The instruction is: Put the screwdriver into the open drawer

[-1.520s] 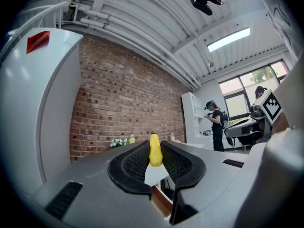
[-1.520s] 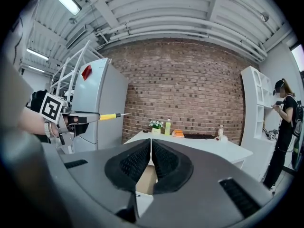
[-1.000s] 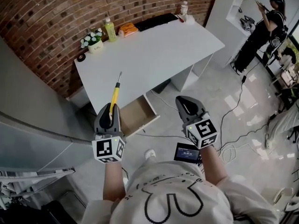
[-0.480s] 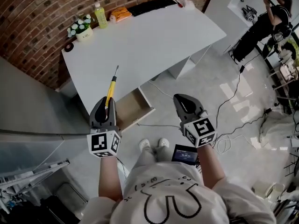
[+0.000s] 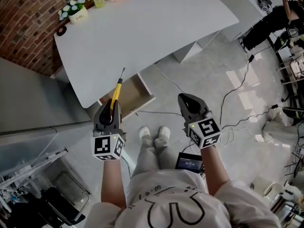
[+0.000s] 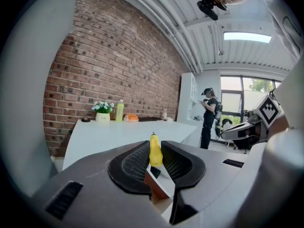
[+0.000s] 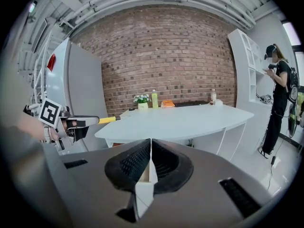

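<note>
Our left gripper (image 5: pixel 109 113) clamps the screwdriver (image 5: pixel 116 92) by its yellow handle, shaft pointing far toward the open drawer (image 5: pixel 135 99), ready for insertion. Our right gripper (image 5: pixel 190 103) is closed on nothing.

T-shirt (image 5: pixel 190 209): white, short sleeves, black line print | trousers (image 5: pixel 147 158): pale | shoes (image 5: pixel 164 132): white

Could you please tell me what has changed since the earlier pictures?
The person has sunk lower, bringing the left tool and the right tool down toward the open drawer. The desk looks larger and sits higher in the head view. Unchanged: the left tool is clamped on the screwdriver, the right tool is shut and empty, and the drawer is open.
</note>
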A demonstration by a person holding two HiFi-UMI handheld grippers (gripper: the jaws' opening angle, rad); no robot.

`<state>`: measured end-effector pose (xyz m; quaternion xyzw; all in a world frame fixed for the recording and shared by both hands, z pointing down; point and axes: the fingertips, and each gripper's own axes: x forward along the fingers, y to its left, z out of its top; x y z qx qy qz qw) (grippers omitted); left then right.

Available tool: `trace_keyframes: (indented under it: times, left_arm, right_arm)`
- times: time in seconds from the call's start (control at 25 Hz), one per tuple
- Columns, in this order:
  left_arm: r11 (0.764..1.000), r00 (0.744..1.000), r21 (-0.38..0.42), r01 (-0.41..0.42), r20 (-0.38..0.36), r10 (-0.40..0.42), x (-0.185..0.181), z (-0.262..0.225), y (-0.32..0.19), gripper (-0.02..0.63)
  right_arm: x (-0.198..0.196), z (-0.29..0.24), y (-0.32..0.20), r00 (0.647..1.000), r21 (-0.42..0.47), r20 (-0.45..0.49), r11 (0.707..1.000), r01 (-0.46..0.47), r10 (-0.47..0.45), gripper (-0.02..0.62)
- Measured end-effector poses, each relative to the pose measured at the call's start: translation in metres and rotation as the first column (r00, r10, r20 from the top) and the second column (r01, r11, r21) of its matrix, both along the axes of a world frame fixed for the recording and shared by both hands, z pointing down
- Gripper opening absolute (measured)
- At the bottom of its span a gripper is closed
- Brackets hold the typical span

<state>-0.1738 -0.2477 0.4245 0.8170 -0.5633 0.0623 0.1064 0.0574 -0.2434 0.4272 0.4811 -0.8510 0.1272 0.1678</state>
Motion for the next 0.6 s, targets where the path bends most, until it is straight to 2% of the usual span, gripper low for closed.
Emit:
trace_keyframes:
  times: [0.36,0.6]
  left_arm:
    - [0.996,0.999,-0.082,-0.035,0.015,0.036,0.018,0.054,0.006,0.080]
    - [0.985,0.999,-0.164,-0.046,0.000,0.046,0.025,0.110,0.004,0.080]
  right_arm:
    - [0.010,0.051,0.008,1.000,-0.071,0.019,0.997,0.002,0.000,0.021]
    - [0.021,0.095,0.003,0.999,-0.119,0.029,0.993,-0.013,0.016,0.021]
